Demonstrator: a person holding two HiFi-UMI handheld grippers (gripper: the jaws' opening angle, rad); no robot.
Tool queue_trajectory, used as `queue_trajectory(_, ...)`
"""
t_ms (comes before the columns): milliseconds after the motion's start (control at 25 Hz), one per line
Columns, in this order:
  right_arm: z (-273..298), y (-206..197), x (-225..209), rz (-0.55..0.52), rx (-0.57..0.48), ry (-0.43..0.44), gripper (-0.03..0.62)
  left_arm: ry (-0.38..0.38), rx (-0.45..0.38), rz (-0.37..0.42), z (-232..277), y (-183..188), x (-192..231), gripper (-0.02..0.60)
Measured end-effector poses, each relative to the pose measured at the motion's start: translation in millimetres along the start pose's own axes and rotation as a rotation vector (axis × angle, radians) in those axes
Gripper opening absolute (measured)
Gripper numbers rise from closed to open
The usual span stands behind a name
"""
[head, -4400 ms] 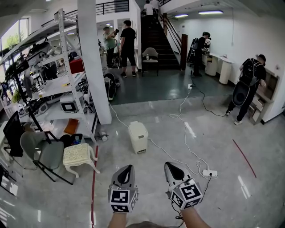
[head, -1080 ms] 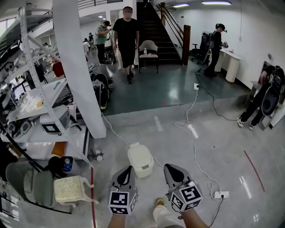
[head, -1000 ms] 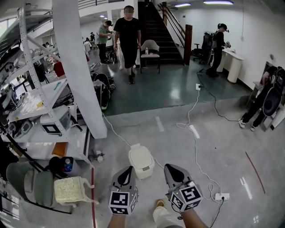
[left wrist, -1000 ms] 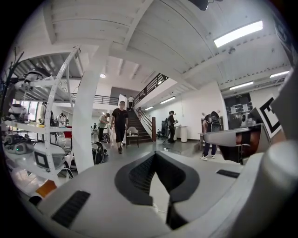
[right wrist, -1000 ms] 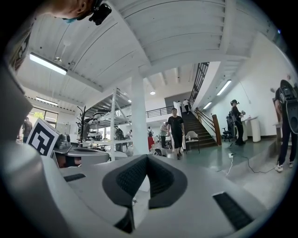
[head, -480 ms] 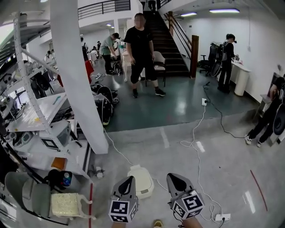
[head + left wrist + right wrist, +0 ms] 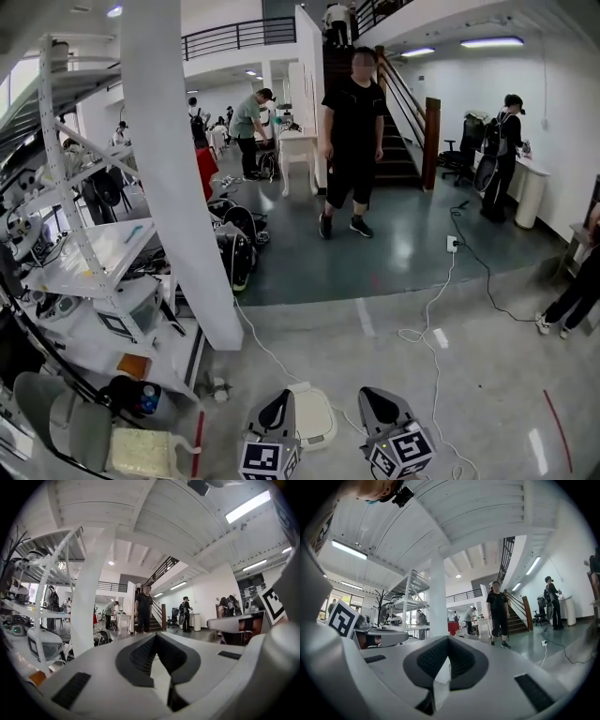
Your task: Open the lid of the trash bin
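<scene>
The small white trash bin (image 7: 312, 416) stands on the floor at the bottom of the head view, its lid down. My left gripper (image 7: 278, 402) is just left of it and overlaps its left edge. My right gripper (image 7: 377, 399) is to the bin's right, apart from it. Both have their jaws together with nothing between them. In the left gripper view the left gripper (image 7: 156, 635) points out level across the hall, and in the right gripper view the right gripper (image 7: 448, 639) does the same. The bin shows in neither gripper view.
A white pillar (image 7: 187, 187) and metal shelving (image 7: 84, 253) stand to the left. A grey chair (image 7: 56, 424) and a cushioned stool (image 7: 150, 454) are at lower left. A white cable (image 7: 439, 337) runs over the floor at right. A person in black (image 7: 354, 131) walks ahead.
The head view has tilted up and moved forward, so the bin and both grippers sit lower in the frame. The person in black has walked nearer. Both grippers stay shut.
</scene>
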State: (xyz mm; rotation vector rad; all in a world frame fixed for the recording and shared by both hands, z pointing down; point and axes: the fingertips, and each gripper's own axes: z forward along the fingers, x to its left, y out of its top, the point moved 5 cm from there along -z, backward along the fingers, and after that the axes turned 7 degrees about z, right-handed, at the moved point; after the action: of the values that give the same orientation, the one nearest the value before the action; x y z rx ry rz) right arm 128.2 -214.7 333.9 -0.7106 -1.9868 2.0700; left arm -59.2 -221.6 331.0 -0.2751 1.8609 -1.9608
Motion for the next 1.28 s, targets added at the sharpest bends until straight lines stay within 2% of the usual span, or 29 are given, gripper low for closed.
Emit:
queue_trajectory(200, 20.9, -2.4, -3.8, -0.004, 0.040, -0.006, 0.035, -0.009, 0.008, -0.003, 19.8, -3.3, 14.9, -0.012)
queue_trajectory(520, 44.0, -6.9, -19.5, 0.021, -0.035, 0.007, 0.035, -0.041, 0.035, -0.015, 46.0, -16.9, 25.2, -0.011)
queue_trajectory(720, 57.2, -19.1, -26.3, 0.013, 0.002, 0.015, 0.034, -0.049, -0.010, 0.006, 63.4, -34.5, 31.0, -0.009)
queue_trajectory(1080, 82.4, -49.3, -31.3, 0.009, 0.050, 0.043, 0.034, -0.056, 0.019, -0.022, 84.9, -67.8, 33.2, -0.011)
queue_trajectory(1280, 85.6, -81.6, -35.9, -0.001, 0.086, 0.058, 0.035, -0.038, 0.029, -0.005, 91.7, -97.1, 29.9, -0.011)
